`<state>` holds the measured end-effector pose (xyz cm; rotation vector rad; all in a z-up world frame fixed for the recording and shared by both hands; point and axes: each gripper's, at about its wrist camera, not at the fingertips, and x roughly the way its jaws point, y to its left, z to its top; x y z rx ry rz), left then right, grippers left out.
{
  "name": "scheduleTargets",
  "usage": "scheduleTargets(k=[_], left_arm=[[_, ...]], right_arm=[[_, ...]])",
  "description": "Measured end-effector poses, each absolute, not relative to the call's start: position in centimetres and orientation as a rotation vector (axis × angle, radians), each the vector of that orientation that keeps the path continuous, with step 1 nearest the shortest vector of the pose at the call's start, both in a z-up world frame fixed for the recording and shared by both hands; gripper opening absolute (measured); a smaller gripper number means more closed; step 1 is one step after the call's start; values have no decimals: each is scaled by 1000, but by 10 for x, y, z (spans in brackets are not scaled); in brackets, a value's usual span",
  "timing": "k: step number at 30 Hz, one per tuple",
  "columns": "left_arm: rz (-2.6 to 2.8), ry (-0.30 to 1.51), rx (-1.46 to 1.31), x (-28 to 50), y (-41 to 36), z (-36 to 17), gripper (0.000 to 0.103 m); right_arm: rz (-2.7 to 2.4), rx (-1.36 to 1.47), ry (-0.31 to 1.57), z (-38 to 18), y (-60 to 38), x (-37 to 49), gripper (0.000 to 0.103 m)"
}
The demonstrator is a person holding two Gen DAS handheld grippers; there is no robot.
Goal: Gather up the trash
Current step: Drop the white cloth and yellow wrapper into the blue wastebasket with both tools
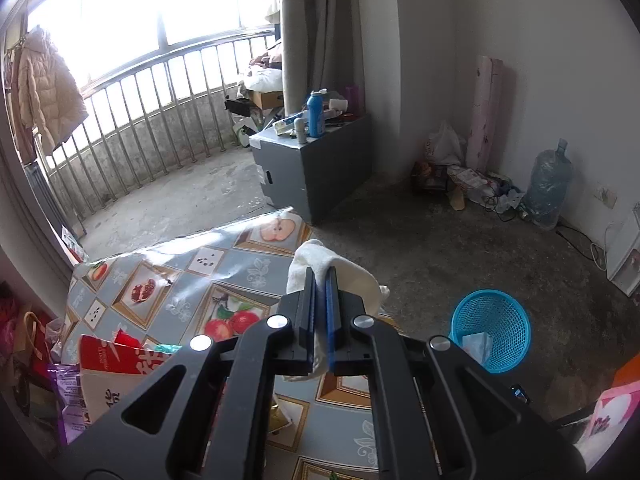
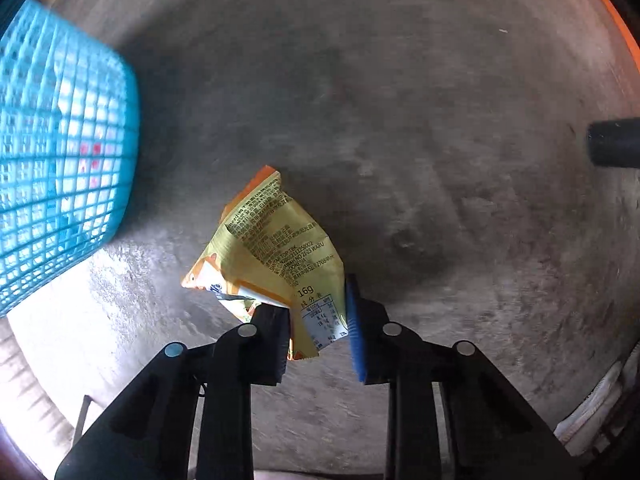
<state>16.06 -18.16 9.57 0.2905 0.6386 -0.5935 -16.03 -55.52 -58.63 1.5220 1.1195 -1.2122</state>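
A white cloth (image 1: 320,264) is pinched by the left tongs (image 1: 320,280) above the counter (image 1: 224,264) edge. A yellow wrapper (image 2: 276,248) is gripped by the down-pointing right tongs (image 2: 316,312) over bare floor (image 2: 400,120), basket (image 2: 60,160) at left.

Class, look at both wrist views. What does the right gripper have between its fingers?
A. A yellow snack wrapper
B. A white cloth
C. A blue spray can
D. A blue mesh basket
A: the right gripper has the yellow snack wrapper between its fingers above the floor; the white cloth is in the left gripper.
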Motion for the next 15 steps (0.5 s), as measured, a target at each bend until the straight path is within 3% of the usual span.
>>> scheduleTargets(k=[6,15], left_arm=[[-716,665,276,156,-215,88,3],[-974,763,363,146,-334,49,3]], right_arm=[[-1216,1497,981,-520,-558,-214,23],[-1340,1109,609,-322,-599,-236,23]])
